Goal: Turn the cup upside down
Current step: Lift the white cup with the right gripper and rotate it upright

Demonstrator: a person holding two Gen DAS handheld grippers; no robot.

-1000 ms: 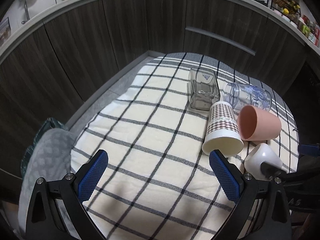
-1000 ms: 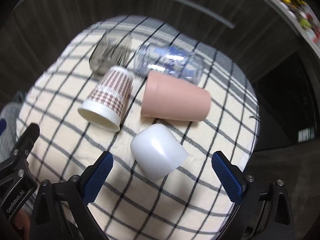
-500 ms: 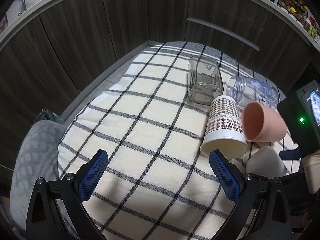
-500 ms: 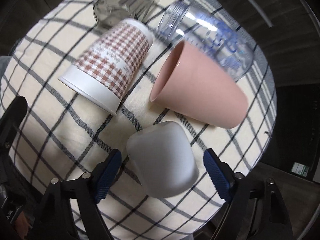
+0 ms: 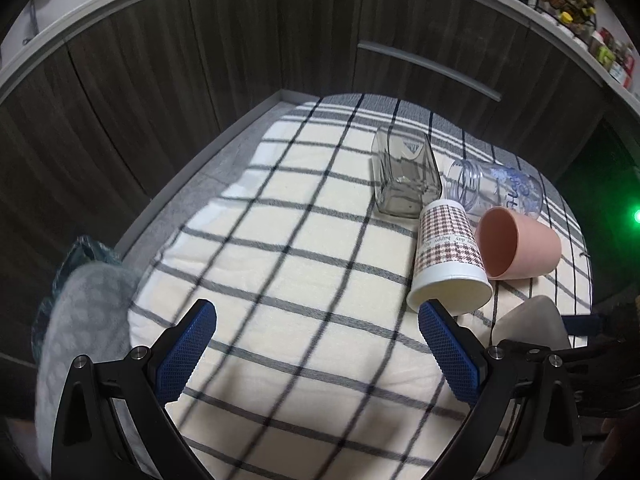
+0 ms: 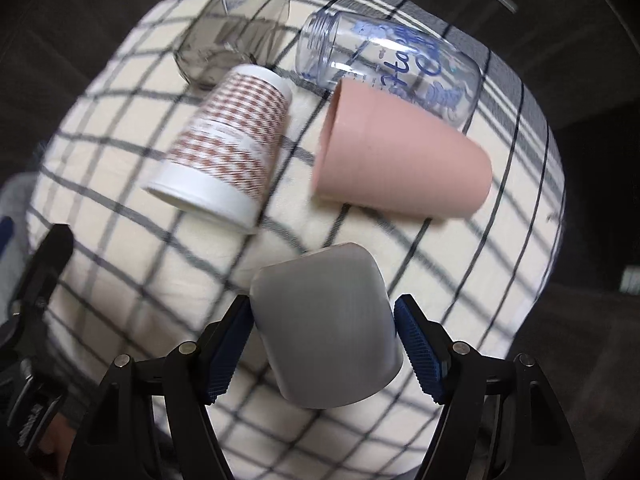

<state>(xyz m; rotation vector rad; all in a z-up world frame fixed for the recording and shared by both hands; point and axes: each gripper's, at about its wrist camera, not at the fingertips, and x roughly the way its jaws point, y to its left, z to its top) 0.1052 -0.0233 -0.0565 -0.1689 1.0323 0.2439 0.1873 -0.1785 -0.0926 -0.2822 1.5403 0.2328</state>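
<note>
A white cup [image 6: 324, 332] lies on its side on the checked cloth [image 6: 120, 184], its base pointing away from me. My right gripper [image 6: 322, 340] straddles it, the blue pads [image 6: 230, 344] close against both sides, the left pad touching and a thin gap at the right. The cup's edge shows in the left wrist view [image 5: 528, 320]. My left gripper [image 5: 316, 352] is open and empty over bare cloth, left of the cups.
A houndstooth paper cup [image 6: 228, 148], a pink cup [image 6: 400, 152], a clear printed bottle [image 6: 392, 68] and a smoky square glass [image 6: 228, 40] lie on their sides behind. Dark cabinets [image 5: 160, 80] lie beyond the table. A grey cushion [image 5: 80, 320] sits left.
My right gripper has moved down and forward around the white cup, and its jaws have narrowed onto it. The left gripper has barely moved.
</note>
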